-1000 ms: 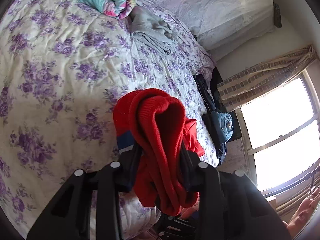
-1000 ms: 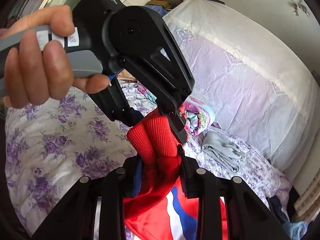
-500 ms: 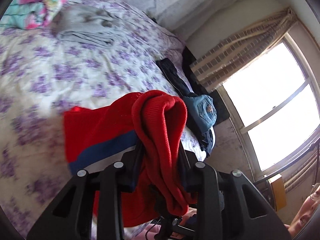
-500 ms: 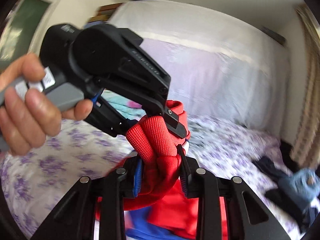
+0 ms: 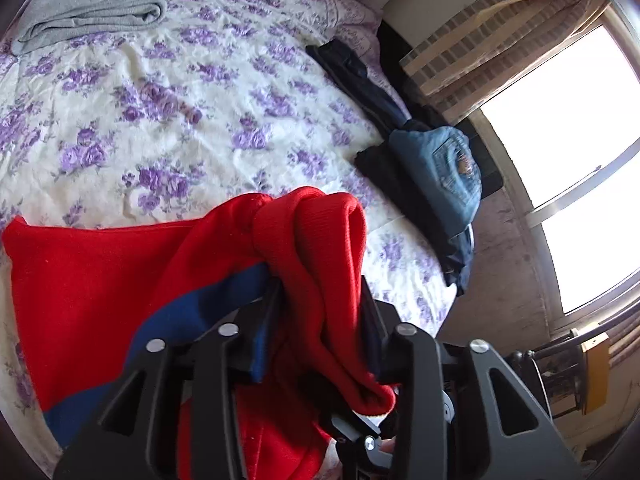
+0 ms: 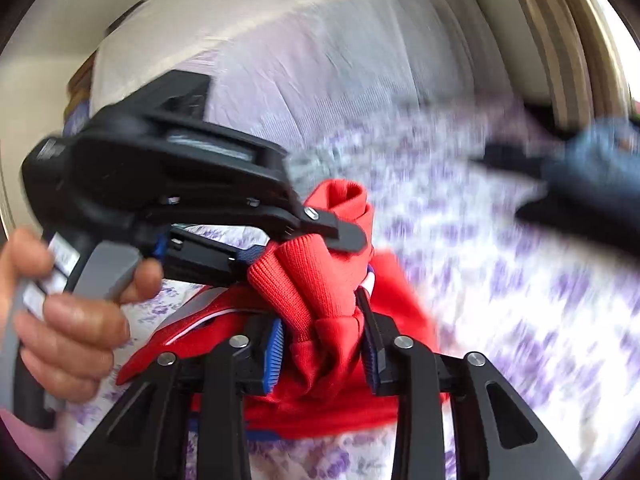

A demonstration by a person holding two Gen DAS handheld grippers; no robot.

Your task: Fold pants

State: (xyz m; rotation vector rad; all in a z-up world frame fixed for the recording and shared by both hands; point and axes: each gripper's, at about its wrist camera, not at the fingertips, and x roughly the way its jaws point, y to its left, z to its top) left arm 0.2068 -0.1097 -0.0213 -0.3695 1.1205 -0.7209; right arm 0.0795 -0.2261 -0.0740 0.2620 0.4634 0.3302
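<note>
The red pants (image 5: 100,272) have a blue and white side stripe and a ribbed red band. They hang over the floral bed, bunched in both grippers. My left gripper (image 5: 320,300) is shut on the ribbed red fabric. My right gripper (image 6: 320,320) is shut on the same bunched band (image 6: 320,280), right beside the left gripper's fingertips (image 6: 344,236). The left gripper's body and the hand holding it (image 6: 68,320) fill the left of the right wrist view. That view is blurred by motion.
The bed has a white sheet with purple flowers (image 5: 180,120). Folded grey clothing (image 5: 92,4) lies at the far left. Dark clothes and blue jeans (image 5: 444,176) lie at the bed's right edge. A curtained window (image 5: 580,140) is beyond them.
Both grippers have swung to the right toward the window side with the pants held between them. More of the red leg now spreads out to the left. The colourful blanket has left the view.
</note>
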